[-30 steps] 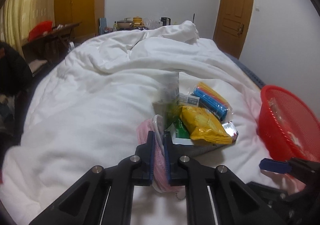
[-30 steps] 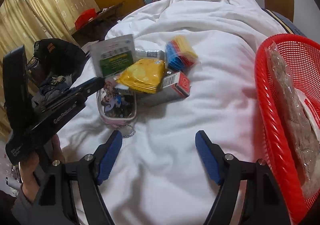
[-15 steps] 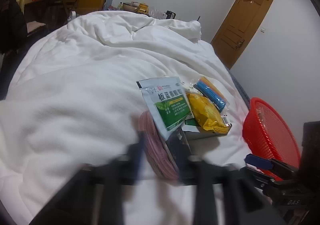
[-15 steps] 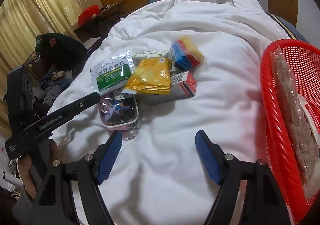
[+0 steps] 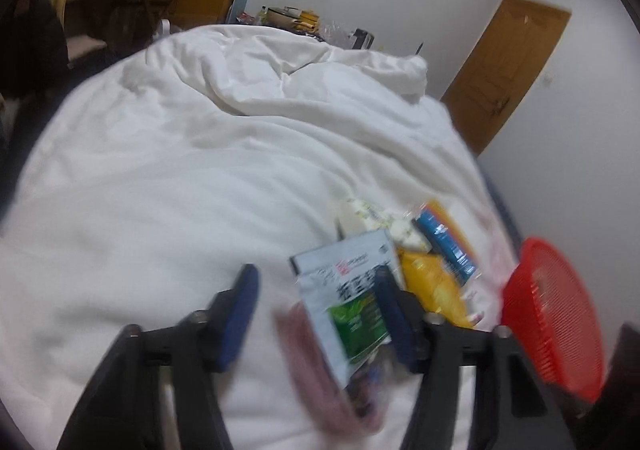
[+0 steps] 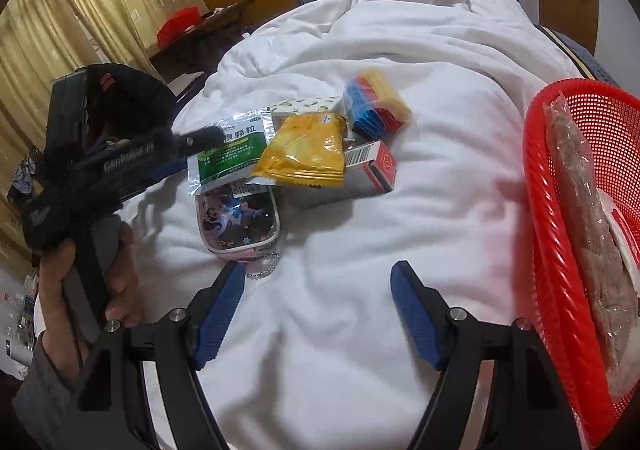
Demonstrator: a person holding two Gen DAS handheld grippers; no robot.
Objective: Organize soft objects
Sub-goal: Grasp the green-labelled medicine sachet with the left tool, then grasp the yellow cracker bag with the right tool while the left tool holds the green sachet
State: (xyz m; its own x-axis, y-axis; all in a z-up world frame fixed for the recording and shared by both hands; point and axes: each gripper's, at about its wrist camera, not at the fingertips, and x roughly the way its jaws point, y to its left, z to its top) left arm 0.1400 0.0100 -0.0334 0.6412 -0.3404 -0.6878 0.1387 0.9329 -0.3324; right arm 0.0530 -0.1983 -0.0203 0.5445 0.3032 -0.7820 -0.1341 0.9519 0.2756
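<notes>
A pile of soft items lies on the white duvet (image 6: 360, 330): a pink cartoon pouch (image 6: 238, 219), a green-and-white sachet (image 6: 232, 153), a yellow snack bag (image 6: 306, 149), a red-and-white box (image 6: 374, 167) and a blue, red and yellow pack (image 6: 376, 105). My left gripper (image 5: 316, 314) is open just above the sachet (image 5: 352, 306) and the blurred pink pouch (image 5: 316, 366). My right gripper (image 6: 318, 314) is open and empty over bare duvet in front of the pile. A red basket (image 6: 548, 250) at the right holds a clear bag (image 6: 592, 234).
The left gripper's body (image 6: 112, 169) and the hand holding it sit left of the pile. A brown door (image 5: 504, 73) is at the back right, a wardrobe and a cluttered table (image 5: 132, 5) at the back left. The red basket (image 5: 556, 322) stands near the bed's right edge.
My left gripper has let go of the pink pouch, opened and pulled back; pouch and sachet now lie flat on the pile. My right gripper has hardly moved.
</notes>
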